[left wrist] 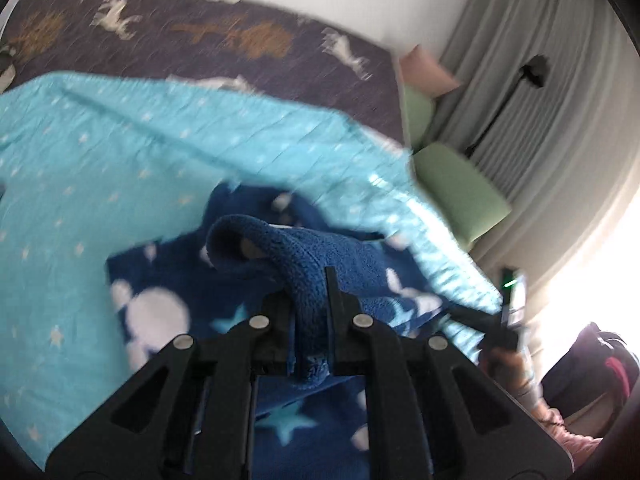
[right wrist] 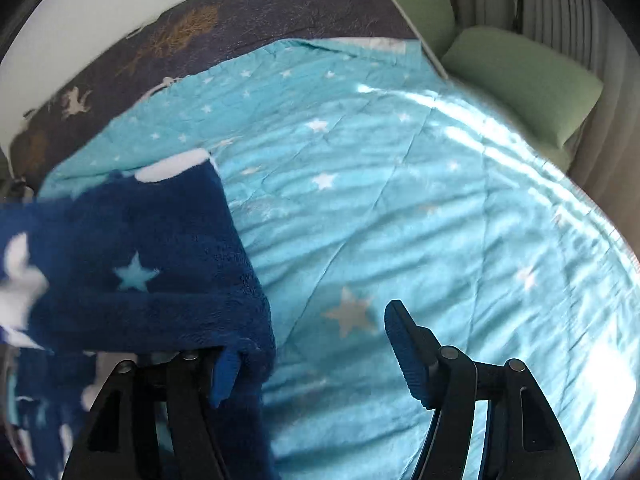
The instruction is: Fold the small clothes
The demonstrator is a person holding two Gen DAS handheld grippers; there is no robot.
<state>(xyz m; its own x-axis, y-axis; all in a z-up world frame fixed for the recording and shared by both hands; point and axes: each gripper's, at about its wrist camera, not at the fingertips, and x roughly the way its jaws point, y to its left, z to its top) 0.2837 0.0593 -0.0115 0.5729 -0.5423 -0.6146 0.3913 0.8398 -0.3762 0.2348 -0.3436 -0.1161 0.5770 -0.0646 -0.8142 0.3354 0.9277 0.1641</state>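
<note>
A dark blue fleece garment (left wrist: 180, 280) with white shapes and pale blue stars lies on a turquoise star quilt (left wrist: 80, 168). My left gripper (left wrist: 308, 292) is shut on a raised fold of the fleece, which bulges up between its fingers. In the right wrist view the garment (right wrist: 132, 248) hangs at the left, and its edge drapes over the left finger of my right gripper (right wrist: 316, 352). That gripper is open, with only quilt (right wrist: 400, 200) showing in the gap. The right gripper (left wrist: 504, 320) also shows, blurred, at the right of the left wrist view.
A dark bedcover with deer print (right wrist: 240, 16) lies beyond the quilt, against a white wall. Green cushions (right wrist: 520, 76) and a pink cushion (left wrist: 428, 70) sit at the bed's far right, before grey curtains (left wrist: 520, 60). A dark bag (left wrist: 592, 364) stands at the right.
</note>
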